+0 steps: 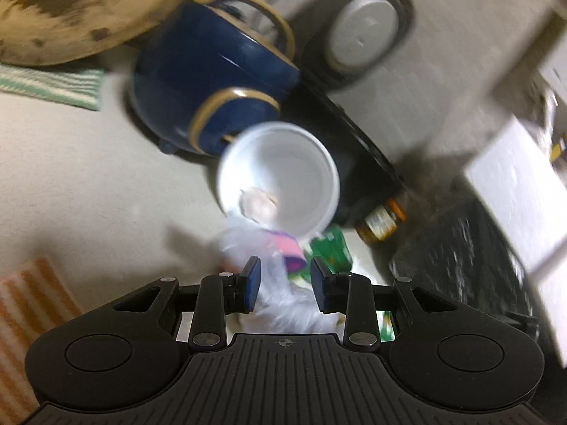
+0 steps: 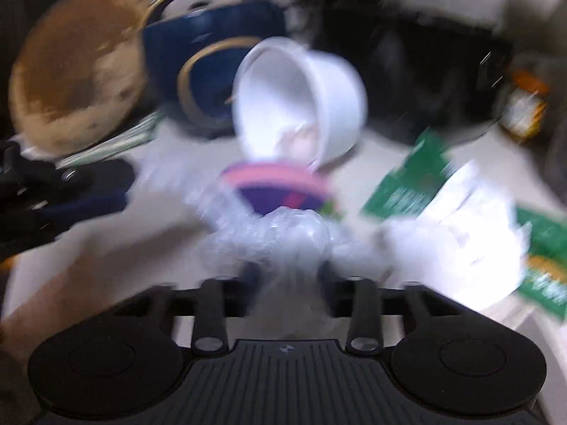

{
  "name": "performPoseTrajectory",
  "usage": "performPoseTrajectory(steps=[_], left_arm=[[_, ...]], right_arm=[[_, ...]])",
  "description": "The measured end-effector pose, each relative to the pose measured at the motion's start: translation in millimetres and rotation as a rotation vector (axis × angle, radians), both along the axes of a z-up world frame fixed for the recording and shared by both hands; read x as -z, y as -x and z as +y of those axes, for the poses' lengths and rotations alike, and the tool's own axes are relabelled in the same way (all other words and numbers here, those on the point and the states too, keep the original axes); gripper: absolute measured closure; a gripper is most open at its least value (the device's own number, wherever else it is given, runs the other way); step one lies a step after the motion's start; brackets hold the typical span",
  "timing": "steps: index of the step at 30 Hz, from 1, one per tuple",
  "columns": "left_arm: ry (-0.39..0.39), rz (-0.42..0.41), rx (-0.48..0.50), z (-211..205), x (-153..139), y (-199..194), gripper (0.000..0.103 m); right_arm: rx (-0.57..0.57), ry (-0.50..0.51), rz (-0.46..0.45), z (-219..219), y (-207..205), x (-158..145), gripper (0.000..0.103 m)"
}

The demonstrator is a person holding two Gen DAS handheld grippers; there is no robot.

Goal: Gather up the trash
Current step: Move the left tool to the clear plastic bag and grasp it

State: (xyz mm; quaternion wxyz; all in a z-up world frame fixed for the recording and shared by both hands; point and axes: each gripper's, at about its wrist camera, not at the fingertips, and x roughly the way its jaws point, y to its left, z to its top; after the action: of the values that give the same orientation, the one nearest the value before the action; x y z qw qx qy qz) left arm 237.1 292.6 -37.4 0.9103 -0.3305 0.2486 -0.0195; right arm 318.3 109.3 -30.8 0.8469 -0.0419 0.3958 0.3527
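A white foam cup point(image 1: 280, 177) lies on its side on the counter, mouth toward me, with a scrap inside. Below it lies crumpled clear plastic wrap point(image 1: 283, 283) with a pink and purple wrapper point(image 1: 287, 248) and green packets point(image 1: 329, 248). My left gripper point(image 1: 285, 276) straddles the plastic wrap with a gap between the pads. In the blurred right wrist view, my right gripper point(image 2: 287, 276) also straddles the clear plastic point(image 2: 280, 237), below the cup point(image 2: 297, 102) and the pink and purple wrapper point(image 2: 276, 187). Crumpled white paper point(image 2: 457, 233) and green packets point(image 2: 407, 184) lie to its right.
A blue pot with gold rims point(image 1: 212, 81) and a stained wooden board point(image 1: 71, 10) stand behind the cup. A black appliance point(image 1: 354, 134), a small jar point(image 1: 382, 219), a black mesh basket point(image 1: 460, 248) and striped cloths point(image 1: 53, 85) surround the trash.
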Motion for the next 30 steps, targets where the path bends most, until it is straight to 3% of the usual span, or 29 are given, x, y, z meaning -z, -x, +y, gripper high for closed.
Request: performPoseTrajectory(steps=[2, 6, 8, 10, 11, 13, 16, 24, 30], left_arm=[[-0.058, 0.032, 0.084, -22, -2, -6, 0.068], [-0.271, 0.027, 0.283, -82, -7, -8, 0.068], [-0.385, 0.017, 0.348, -107, -8, -4, 0.068], [-0.488, 0.018, 0.416, -128, -6, -1, 0.068], [-0.522, 0.024, 0.442, -137, -3, 0, 0.068], [-0.593, 0.056, 0.447, -149, 5, -5, 0.064], [-0.704, 0.095, 0.374, -160, 16, -19, 0.066], [-0.736, 0.191, 0.326, -158, 43, -54, 0.063], [-0.673, 0.194, 0.329, -146, 46, -64, 0.064]], right_arm=[[-0.029, 0.022, 0.009, -14, 17, 9, 0.071], [-0.061, -0.005, -0.006, -54, 37, 14, 0.069], [-0.064, -0.009, -0.051, -74, 45, 5, 0.050], [-0.043, -0.013, -0.107, -95, 51, -3, 0.038], [-0.031, -0.009, -0.129, -105, 52, -4, 0.037], [0.011, 0.003, -0.153, -123, 51, -4, 0.037], [0.085, 0.000, -0.131, -144, 42, 4, 0.037], [0.152, 0.002, -0.127, -161, 41, 14, 0.037], [0.195, 0.090, -0.208, -163, 44, 11, 0.037]])
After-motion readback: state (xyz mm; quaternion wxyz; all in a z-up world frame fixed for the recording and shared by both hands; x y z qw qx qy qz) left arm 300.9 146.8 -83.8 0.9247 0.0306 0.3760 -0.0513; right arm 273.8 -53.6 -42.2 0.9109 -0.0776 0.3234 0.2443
